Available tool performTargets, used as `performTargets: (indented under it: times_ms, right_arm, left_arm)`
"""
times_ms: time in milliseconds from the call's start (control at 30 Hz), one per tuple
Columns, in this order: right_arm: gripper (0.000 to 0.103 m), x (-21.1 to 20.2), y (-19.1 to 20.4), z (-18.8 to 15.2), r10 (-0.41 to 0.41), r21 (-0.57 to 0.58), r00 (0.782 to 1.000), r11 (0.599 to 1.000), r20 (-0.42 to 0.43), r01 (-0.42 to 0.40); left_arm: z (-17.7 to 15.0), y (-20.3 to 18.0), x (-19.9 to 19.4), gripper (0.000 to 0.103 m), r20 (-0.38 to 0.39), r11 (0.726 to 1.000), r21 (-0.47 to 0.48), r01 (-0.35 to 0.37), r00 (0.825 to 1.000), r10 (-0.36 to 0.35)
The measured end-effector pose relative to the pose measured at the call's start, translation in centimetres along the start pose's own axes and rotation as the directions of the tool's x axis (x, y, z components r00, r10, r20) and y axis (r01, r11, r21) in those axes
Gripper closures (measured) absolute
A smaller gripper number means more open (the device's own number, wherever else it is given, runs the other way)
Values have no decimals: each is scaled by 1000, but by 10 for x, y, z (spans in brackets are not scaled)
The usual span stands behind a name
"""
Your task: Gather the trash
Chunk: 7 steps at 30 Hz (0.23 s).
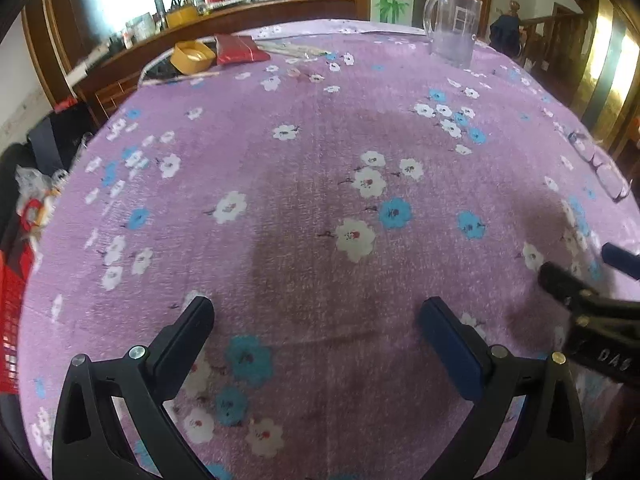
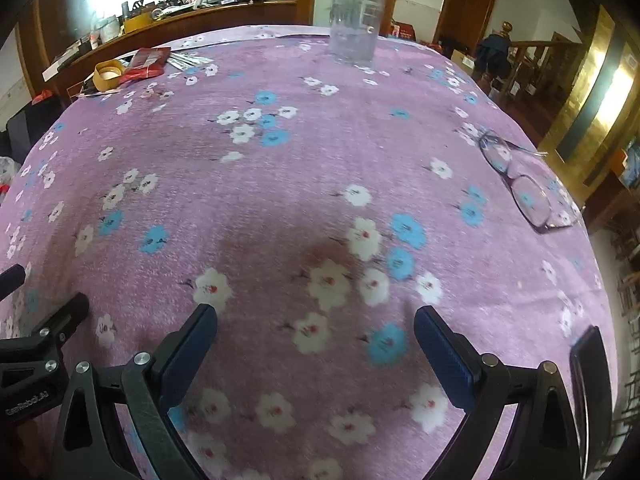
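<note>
Left gripper (image 1: 316, 316): jaws spread wide, nothing between them, held low over the purple flowered tablecloth (image 1: 304, 208). Right gripper (image 2: 316, 324): jaws likewise spread wide and empty, beside the left one; each appears at the edge of the other's view.

Just right of the right gripper, a dark flat phone-like object (image 2: 590, 368) lies at the table edge. Further ahead and to the right of it, a pair of glasses (image 2: 520, 184) rests on the cloth.

Well ahead of both grippers, far left: a roll of yellow tape (image 1: 192, 56), with a red packet (image 1: 236, 49) touching it on the right, and pale sticks (image 1: 292, 50) just beyond. Far ahead on the right of the left gripper, an upright clear glass mug (image 1: 454, 26).
</note>
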State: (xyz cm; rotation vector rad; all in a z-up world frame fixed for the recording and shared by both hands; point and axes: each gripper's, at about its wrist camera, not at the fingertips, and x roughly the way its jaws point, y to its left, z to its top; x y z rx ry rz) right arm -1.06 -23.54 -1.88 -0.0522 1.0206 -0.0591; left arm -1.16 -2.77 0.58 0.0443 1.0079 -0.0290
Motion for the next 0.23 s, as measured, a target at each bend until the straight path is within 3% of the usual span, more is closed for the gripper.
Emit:
performTargets:
  times_ms: [233]
  right_arm:
    - [1, 8, 5, 8, -10, 16, 1000, 1000, 27, 10]
  left_arm:
    - [5, 3, 5, 0, -9, 1000, -30, 8, 1000, -9]
